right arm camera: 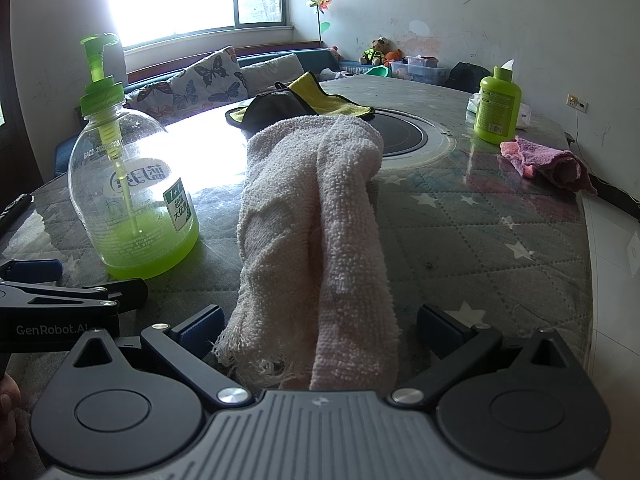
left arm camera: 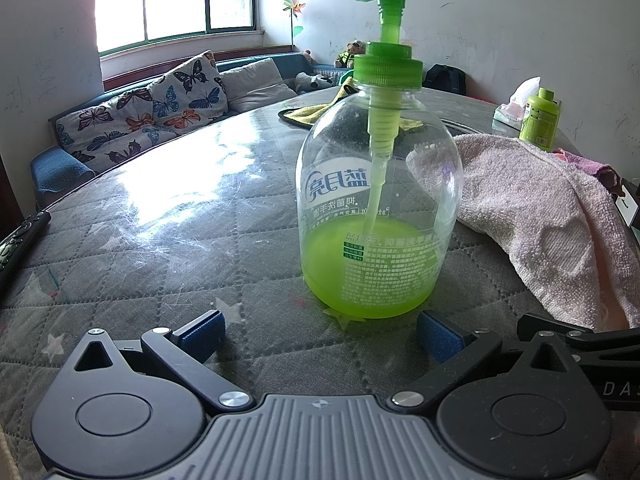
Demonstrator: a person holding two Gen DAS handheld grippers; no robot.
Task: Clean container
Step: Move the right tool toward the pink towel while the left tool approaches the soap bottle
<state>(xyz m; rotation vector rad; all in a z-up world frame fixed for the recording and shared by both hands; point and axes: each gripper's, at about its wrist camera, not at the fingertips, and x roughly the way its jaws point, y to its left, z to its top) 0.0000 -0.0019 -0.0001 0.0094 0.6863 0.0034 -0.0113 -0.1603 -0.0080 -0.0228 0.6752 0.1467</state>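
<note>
Here both tools are released: the left gripper (left arm camera: 320, 332) faces the soap bottle (left arm camera: 378, 200) standing upright on the table (left arm camera: 160, 248); the right gripper (right arm camera: 320, 332) straddles the towel (right arm camera: 316, 216) beside it. Probably best: clamp the bottle low, then pinch the towel firmly.

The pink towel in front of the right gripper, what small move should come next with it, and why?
Probably close the right gripper on the pink towel. Its fingers are open with the towel's frayed end lying between them, not yet gripped. The soap bottle stands upright just ahead of the open left gripper, untouched, so wiping it needs the towel in hand first.
</note>
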